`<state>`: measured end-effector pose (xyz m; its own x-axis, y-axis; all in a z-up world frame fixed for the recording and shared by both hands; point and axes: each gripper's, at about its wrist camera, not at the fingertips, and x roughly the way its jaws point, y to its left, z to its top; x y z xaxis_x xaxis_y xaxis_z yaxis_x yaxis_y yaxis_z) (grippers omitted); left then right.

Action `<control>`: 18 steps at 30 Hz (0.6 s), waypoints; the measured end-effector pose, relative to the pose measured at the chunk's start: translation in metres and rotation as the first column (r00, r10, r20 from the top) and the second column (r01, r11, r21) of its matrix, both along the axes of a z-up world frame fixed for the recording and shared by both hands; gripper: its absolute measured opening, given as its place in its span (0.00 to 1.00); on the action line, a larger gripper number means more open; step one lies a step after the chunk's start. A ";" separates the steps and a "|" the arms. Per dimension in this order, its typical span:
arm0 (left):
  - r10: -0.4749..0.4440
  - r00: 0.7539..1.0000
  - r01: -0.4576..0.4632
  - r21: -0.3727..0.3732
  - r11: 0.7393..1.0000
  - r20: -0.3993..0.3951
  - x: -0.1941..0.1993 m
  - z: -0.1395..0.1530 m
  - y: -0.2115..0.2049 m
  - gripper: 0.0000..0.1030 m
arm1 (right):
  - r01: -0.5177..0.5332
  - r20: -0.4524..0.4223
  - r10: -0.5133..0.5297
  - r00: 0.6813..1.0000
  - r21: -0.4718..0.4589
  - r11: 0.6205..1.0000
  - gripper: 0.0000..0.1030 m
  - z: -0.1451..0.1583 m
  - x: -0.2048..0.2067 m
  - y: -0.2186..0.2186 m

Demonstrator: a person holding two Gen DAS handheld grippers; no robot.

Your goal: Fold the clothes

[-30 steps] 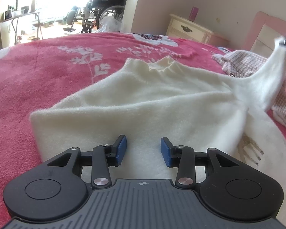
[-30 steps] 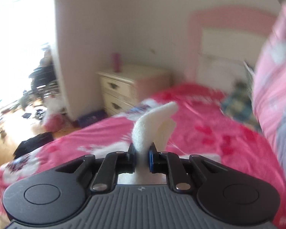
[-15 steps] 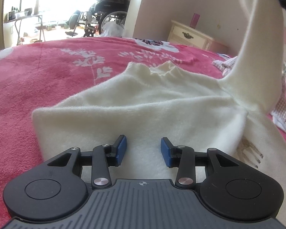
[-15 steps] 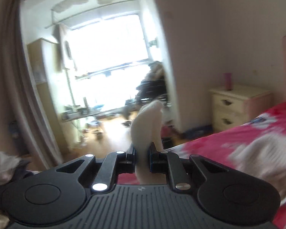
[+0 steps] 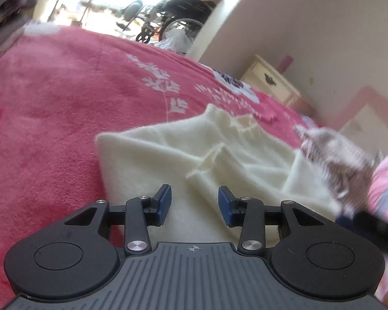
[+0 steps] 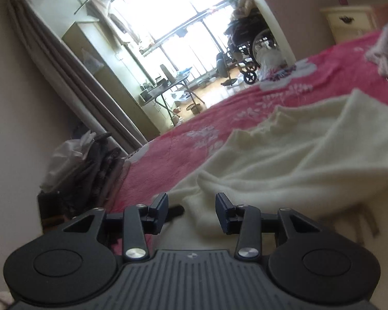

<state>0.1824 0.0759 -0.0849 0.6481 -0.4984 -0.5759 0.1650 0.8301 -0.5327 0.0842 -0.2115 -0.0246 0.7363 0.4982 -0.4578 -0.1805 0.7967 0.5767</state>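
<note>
A cream sweater (image 5: 168, 155) lies spread on the pink floral bed (image 5: 51, 108), its collar toward the far side and one sleeve folded across its body. The left gripper (image 5: 194, 202) hovers over the near part of the sweater with jaws apart, holding nothing. The right gripper (image 6: 191, 210) sits low over the sweater's near edge, its jaws opening, with the fabric below and clear of the pads.
</note>
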 end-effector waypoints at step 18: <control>-0.128 0.992 0.128 -0.050 0.991 -0.015 -0.006 0.001 -0.022 0.47 | -0.200 -0.256 0.168 0.952 -0.105 0.974 0.54 -0.056 0.153 -0.009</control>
<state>0.1767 0.0543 -0.0842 0.5670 -0.6042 -0.5599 0.2583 0.7759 -0.5756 0.2376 -0.2207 -0.0803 0.4952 0.5396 -0.6809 -0.1970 0.8331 0.5169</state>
